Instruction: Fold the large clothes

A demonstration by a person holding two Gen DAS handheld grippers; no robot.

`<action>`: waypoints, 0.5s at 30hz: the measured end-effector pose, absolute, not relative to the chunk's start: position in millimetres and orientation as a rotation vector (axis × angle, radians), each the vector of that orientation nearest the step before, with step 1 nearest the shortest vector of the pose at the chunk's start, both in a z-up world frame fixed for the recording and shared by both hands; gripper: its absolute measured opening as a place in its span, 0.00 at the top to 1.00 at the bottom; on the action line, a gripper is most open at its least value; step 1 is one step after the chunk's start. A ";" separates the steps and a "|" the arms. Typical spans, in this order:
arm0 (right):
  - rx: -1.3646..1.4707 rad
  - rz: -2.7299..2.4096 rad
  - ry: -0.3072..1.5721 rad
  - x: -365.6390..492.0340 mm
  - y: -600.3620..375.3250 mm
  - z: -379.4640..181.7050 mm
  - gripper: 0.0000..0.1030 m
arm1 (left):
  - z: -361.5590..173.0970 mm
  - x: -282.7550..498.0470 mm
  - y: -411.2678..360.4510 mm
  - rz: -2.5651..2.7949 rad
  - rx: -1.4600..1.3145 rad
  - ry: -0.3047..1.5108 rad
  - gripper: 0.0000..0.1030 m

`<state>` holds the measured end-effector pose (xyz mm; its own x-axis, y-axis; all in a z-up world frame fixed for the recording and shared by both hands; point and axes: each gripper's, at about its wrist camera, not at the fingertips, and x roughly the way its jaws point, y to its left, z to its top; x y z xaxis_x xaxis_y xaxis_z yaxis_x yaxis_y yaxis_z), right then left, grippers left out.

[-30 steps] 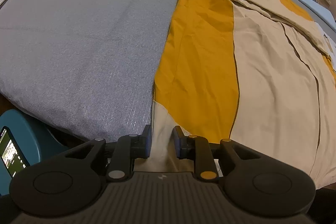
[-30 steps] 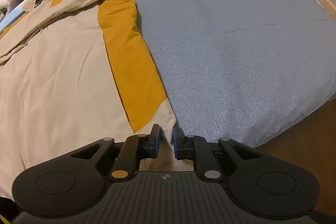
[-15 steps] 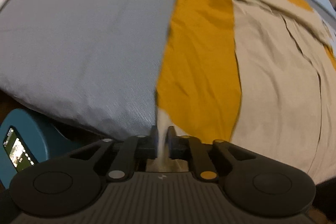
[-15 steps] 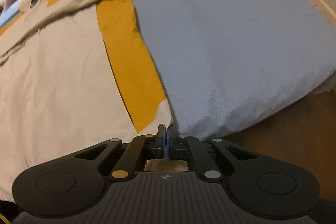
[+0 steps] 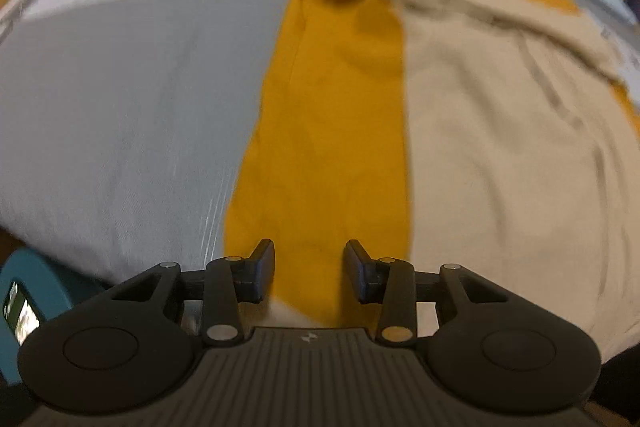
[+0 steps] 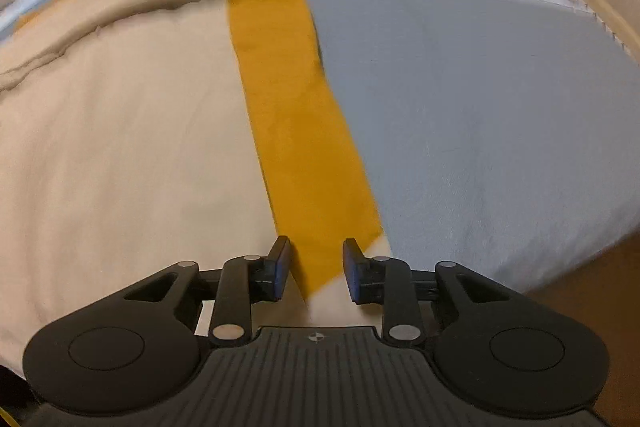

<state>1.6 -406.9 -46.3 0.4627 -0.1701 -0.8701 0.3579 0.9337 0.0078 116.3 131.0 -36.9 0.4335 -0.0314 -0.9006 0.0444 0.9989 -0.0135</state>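
Bed takes up most of both views, grey cover with a printed strip along the far edge. Jacket, beige with mustard side panels, lies flat across it, hem at the near edge and collar toward the far edge, so its long axis runs straight away from both grippers. Sleeves look folded across the chest up near the collar, though it's blurry there.

Left gripper sits over the hem at the jacket's left mustard panel; right gripper is over the hem at the other panel, one per bottom corner. Both have just been opening: jaws stand apart, cloth lies in the gap, but the pads don't press on it, so nothing is held.

My guess is the next fold goes hem-to-collar, away from the near edge, with both hands equally close to their corners.

Teal stool pokes out below the bed's near left corner.
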 end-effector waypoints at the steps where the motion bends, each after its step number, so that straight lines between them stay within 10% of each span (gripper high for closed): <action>1: 0.196 -0.333 1.024 2.0 -406.2 -40.7 0.72 | -27.5 114.9 127.7 -0.064 0.009 1.076 0.57; 10: 0.069 -0.289 0.648 4.6 -387.6 37.8 0.70 | 27.6 121.8 79.8 -0.119 0.025 0.704 0.55; 15: 0.104 -0.224 0.538 43.8 -378.0 97.7 0.61 | 41.7 125.5 42.8 -0.146 0.032 0.605 0.37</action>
